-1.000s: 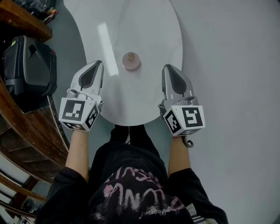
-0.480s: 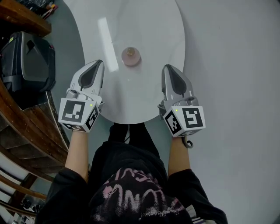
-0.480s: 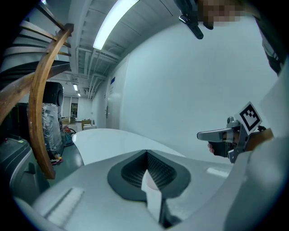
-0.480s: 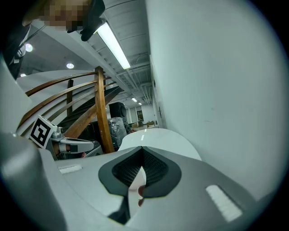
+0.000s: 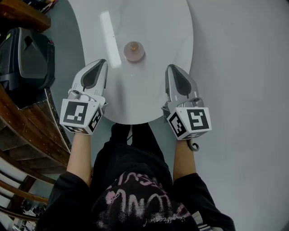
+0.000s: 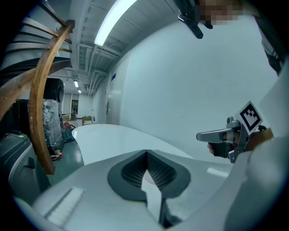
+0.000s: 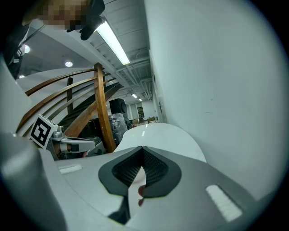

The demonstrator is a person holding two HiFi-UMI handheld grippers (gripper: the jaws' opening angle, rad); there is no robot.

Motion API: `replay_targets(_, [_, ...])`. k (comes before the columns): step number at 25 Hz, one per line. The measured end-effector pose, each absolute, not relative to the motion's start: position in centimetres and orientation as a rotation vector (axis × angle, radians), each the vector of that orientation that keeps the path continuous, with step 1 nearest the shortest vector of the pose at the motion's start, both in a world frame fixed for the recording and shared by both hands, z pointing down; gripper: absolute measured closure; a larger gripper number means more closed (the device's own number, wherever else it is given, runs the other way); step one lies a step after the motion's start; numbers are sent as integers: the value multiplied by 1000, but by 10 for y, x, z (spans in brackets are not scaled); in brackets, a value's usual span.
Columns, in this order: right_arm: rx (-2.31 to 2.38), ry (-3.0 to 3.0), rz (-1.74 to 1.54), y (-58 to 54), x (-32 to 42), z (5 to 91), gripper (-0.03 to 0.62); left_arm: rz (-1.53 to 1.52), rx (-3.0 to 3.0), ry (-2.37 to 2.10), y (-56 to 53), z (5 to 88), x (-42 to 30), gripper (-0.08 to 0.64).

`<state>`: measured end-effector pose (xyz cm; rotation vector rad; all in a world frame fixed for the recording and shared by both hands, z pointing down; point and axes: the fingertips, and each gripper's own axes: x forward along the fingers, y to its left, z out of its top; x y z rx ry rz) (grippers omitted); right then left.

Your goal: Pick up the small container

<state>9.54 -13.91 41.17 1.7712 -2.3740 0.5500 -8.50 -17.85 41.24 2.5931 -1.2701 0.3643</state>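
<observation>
A small pinkish round container [image 5: 133, 51] stands on the white round table [image 5: 158, 27], near its middle. My left gripper [image 5: 100, 62] hovers over the table's left edge, below and left of the container, with its jaws shut and nothing in them. My right gripper [image 5: 170, 66] is over the table's right side, below and right of the container, also shut and empty. In the left gripper view the left gripper [image 6: 146, 152] has its jaws meeting, and the right gripper [image 6: 221, 135] shows across from it. In the right gripper view the right gripper [image 7: 142, 148] is shut too.
A black case [image 5: 27, 58] sits on the floor left of the table. Curved wooden rails [image 5: 27, 131] run along the left, and a wooden shelf [image 5: 22, 13] is at the top left. Grey floor [image 5: 244, 90] lies to the right.
The table and container have slid upward in the head view while both grippers kept nearly the same place, so the gap to the container has grown a little. Both jaws stayed shut.
</observation>
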Motion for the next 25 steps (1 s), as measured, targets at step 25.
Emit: replay_targets(25, [1731,-2357,642,-122,91,453,569,417,2529,-1271,-161,451,-88,558])
